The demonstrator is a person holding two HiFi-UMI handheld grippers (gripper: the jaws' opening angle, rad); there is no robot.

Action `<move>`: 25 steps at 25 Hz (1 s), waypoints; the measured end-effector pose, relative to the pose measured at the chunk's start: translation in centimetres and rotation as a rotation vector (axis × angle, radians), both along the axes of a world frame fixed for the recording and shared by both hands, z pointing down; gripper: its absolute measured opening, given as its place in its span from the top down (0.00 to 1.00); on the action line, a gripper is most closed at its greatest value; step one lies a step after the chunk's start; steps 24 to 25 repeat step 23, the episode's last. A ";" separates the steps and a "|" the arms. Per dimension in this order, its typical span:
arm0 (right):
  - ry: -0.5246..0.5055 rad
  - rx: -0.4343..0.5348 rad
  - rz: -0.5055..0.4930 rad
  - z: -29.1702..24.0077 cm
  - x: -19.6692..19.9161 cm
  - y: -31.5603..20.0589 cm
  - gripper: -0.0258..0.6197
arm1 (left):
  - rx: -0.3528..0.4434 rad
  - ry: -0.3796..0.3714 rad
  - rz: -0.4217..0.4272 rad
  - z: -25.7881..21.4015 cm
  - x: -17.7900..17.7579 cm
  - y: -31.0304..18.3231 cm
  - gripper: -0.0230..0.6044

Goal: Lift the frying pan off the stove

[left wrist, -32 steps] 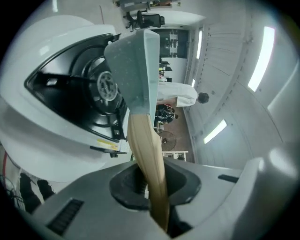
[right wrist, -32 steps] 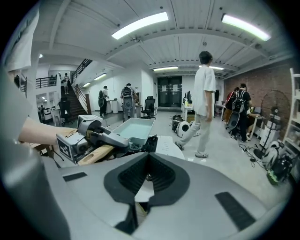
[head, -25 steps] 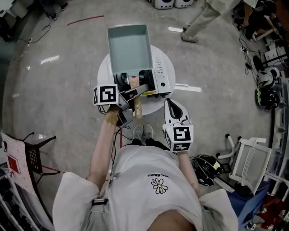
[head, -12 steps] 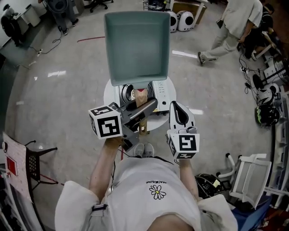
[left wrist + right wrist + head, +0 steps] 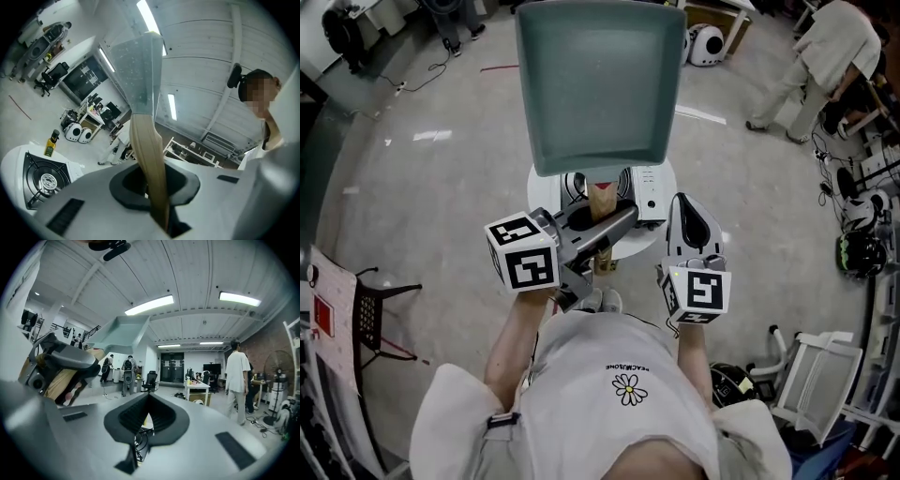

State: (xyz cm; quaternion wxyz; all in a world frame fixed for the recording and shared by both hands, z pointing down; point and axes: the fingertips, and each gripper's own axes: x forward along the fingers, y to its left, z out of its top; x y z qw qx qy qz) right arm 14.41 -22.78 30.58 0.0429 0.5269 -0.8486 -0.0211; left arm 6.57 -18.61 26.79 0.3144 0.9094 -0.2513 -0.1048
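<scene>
Left gripper (image 5: pixel 154 187) was clenched on the wooden handle (image 5: pixel 146 154) of the frying pan (image 5: pixel 595 84), jaws pinching it near its lower end, with most of the handle and the whole pan beyond the grip. Right gripper (image 5: pixel 149 401) was closed on nothing, held just right of the handle and not touching it. We saw no second support on the pan.

The pan, square and grey-green, was up in the air, well clear of the stove (image 5: pixel 645 192) and tilted so its inside faced the head camera. We judged the lift itself done; what remained was holding it steady or setting it somewhere.

Risks we noted:
- The grip sat low on a smooth handle with the load far out, so the pan could rotate or slide in the jaws if the wrist twisted or the squeeze eased.
- The pan hung above the stove and the round white table (image 5: pixel 645 244), so a slip would drop it onto the burner (image 5: pixel 47 180).
- A bottle (image 5: pixel 50 143) stood beside the stove. A falling or swinging pan could knock it over.
- The pan blocked much of the head view of the stove, so lowering it blind could clip the stove edge.

Farther off, a person (image 5: pixel 825 56) was walking across the floor, well apart from the table, and we saw no conflict there.
</scene>
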 end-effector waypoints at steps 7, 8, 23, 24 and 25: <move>-0.001 0.010 -0.017 -0.3 -0.2 0.3 0.96 | 0.018 -0.057 -0.001 0.4 0.5 0.6 0.90; 0.000 0.010 -0.017 -0.3 -0.3 0.3 0.96 | 0.019 -0.058 -0.001 0.3 0.5 0.6 0.90; 0.005 -0.004 -0.021 0.0 -1.5 0.9 0.96 | -0.016 -0.028 0.073 1.2 1.5 1.1 0.90; 0.005 -0.004 -0.021 0.0 -1.5 0.9 0.96 | -0.016 -0.028 0.073 1.2 1.5 1.1 0.90; 0.005 -0.004 -0.021 0.0 -1.5 0.9 0.96 | -0.016 -0.028 0.073 1.2 1.5 1.1 0.90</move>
